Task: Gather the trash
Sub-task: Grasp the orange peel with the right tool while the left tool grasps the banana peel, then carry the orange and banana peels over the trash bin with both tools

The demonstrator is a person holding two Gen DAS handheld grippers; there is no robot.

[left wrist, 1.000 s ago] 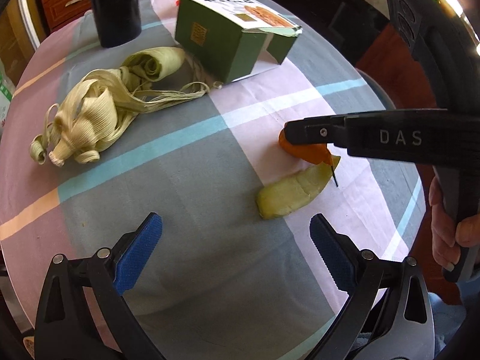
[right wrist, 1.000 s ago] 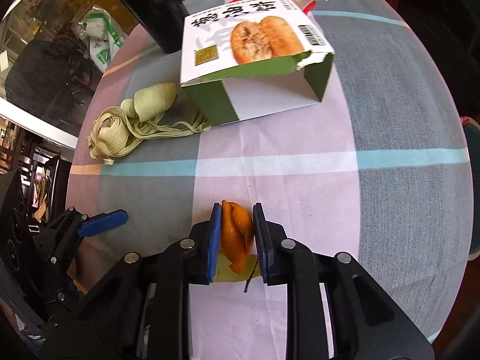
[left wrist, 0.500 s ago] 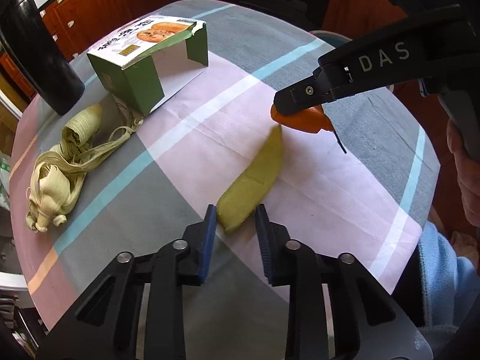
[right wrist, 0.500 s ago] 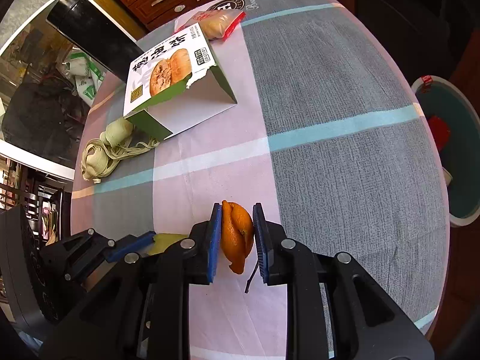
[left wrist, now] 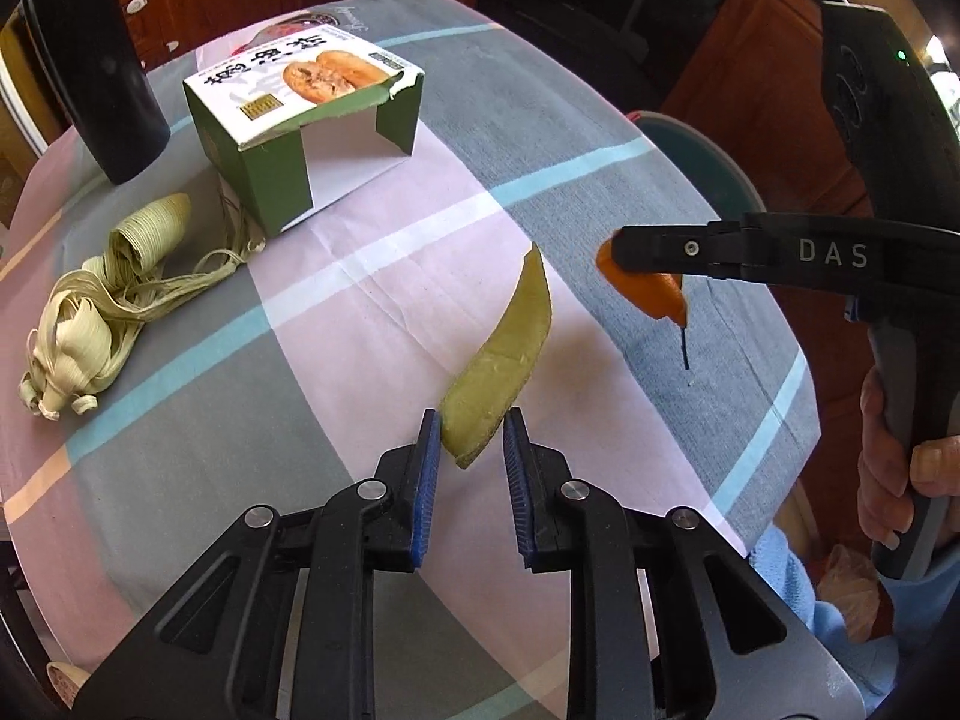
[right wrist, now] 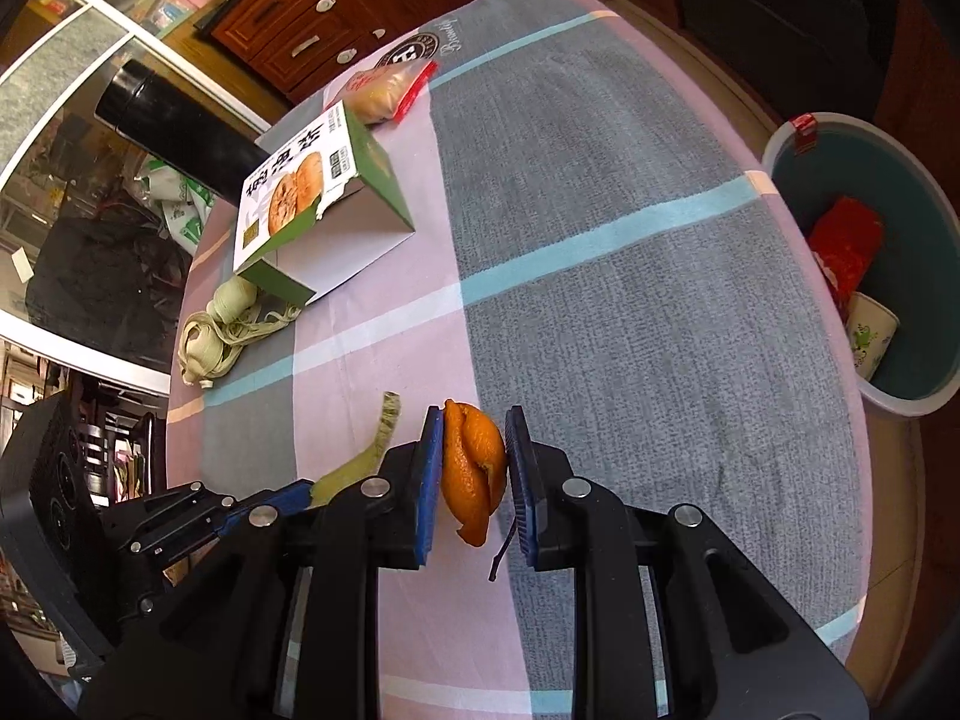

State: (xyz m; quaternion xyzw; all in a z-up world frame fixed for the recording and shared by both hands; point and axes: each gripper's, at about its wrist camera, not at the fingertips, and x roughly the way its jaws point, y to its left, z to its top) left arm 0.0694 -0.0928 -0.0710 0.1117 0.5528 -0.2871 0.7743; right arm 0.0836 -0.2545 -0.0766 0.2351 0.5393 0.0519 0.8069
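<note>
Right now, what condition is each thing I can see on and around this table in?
Left gripper: jaws closing around the end of the green peel, pads on it.
Green peel: mostly lying on the tablecloth.
Right gripper: shut on the orange peel.
Orange peel: clamped, lifted off the table.
Food box: torn open, empty side showing.
Dried leaf bundle: lying loose.
Black flask: standing upright.
Bin: already holding trash.

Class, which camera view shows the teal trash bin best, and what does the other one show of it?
The right wrist view: the teal trash bin stands beside the table with its open inside and the trash in it visible. The left wrist view shows only part of its rim past the table edge.
</note>
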